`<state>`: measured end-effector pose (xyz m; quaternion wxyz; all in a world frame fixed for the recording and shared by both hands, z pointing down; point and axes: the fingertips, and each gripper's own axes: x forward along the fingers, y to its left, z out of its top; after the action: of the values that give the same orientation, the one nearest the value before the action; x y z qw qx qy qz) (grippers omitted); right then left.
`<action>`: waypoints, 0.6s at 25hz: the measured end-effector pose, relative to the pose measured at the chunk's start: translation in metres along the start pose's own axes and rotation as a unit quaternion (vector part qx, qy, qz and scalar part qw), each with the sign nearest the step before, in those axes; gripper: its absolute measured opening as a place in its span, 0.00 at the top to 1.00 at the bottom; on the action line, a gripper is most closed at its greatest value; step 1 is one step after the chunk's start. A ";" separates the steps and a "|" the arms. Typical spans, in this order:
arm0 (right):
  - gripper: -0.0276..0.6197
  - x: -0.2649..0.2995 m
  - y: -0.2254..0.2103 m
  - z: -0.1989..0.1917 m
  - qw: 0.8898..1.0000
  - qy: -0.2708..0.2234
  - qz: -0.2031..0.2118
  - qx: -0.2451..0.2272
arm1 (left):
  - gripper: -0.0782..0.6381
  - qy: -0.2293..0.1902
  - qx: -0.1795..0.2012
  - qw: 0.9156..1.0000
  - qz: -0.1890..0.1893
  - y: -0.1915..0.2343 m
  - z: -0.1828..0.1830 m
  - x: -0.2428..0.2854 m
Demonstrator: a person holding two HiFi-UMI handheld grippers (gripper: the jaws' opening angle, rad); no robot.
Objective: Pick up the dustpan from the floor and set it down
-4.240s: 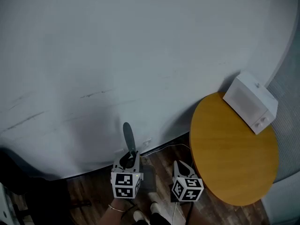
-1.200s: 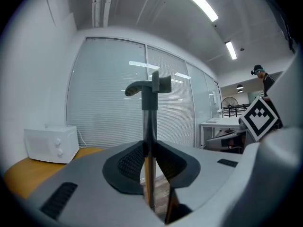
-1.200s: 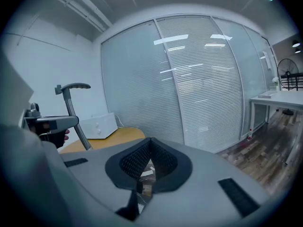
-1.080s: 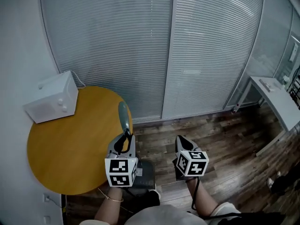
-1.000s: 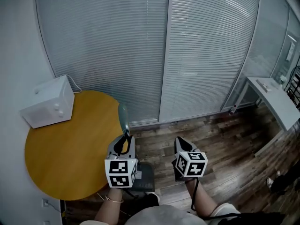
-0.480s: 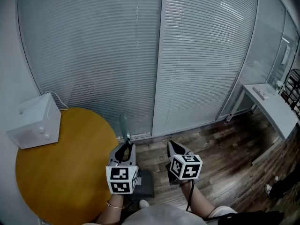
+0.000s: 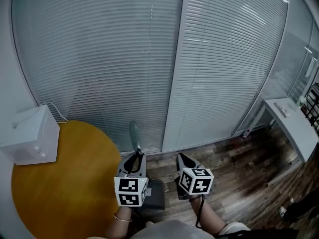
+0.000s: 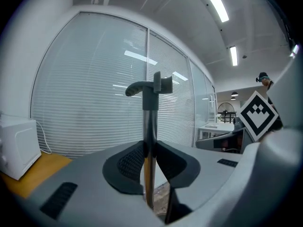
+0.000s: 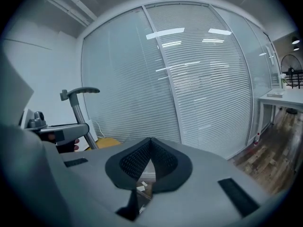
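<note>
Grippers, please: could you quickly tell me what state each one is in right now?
Left gripper: closed on the slim metal handle pole of the dark grey dustpan.
Right gripper: closed, holding nothing.

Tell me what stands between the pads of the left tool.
The left tool clamps the dustpan handle upright; the left gripper view shows it.

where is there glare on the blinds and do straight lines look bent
Head view: the blinds bow outward, fisheye distortion, faint streaks near the top. Left gripper view: bright ceiling lights mirrored as bars on the blinds, black corners, left claw on the dustpan handle looms large. Right gripper view: light bars across the blinds, dark edges.
</note>
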<state>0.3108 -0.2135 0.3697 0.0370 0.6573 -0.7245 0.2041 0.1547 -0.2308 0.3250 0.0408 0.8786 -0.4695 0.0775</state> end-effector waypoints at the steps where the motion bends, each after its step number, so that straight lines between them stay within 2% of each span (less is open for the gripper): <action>1: 0.91 0.006 -0.001 0.002 1.000 0.001 0.000 -0.002 | 0.77 0.001 0.000 1.000 0.001 0.003 0.000 0.006; 8: 0.91 0.055 -0.017 0.017 1.000 0.012 0.019 -0.008 | 0.77 0.016 0.006 0.999 0.030 0.018 -0.002 0.057; 15: 0.91 0.121 -0.033 0.042 0.996 0.018 0.064 -0.052 | 0.77 0.022 0.006 0.997 0.077 0.035 -0.006 0.101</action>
<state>0.3354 -0.3431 0.3787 0.0714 0.6030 -0.7739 0.1799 0.1798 -0.3321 0.3486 0.0398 0.8382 -0.5340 0.1028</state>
